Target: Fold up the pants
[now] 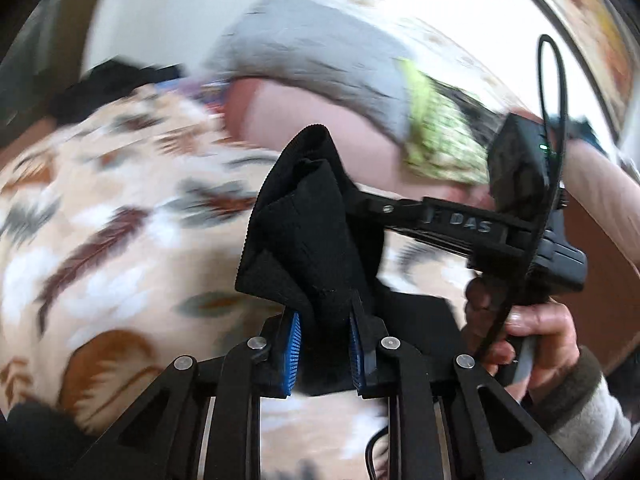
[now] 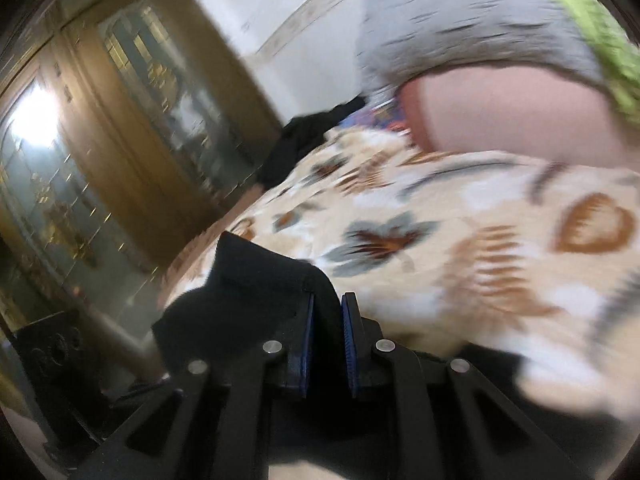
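Observation:
The black pants (image 1: 304,224) are bunched and lifted above a feather-patterned bedspread (image 1: 100,220). My left gripper (image 1: 325,344) is shut on a fold of them, the cloth standing up between its blue pads (image 1: 294,344). My right gripper shows in the left wrist view (image 1: 372,204), coming in from the right and pinching the same cloth. In the right wrist view the right gripper (image 2: 327,344) is shut on a black edge of the pants (image 2: 256,280), which drape to the left over the bedspread (image 2: 460,248). Both views are motion-blurred.
A pink pillow (image 1: 312,112), a grey cushion (image 1: 316,44) and a green patterned cloth (image 1: 436,128) lie at the bed's head. Another dark garment (image 2: 308,128) lies at the far bed edge. A wooden cabinet with glass doors (image 2: 100,140) stands left of the bed.

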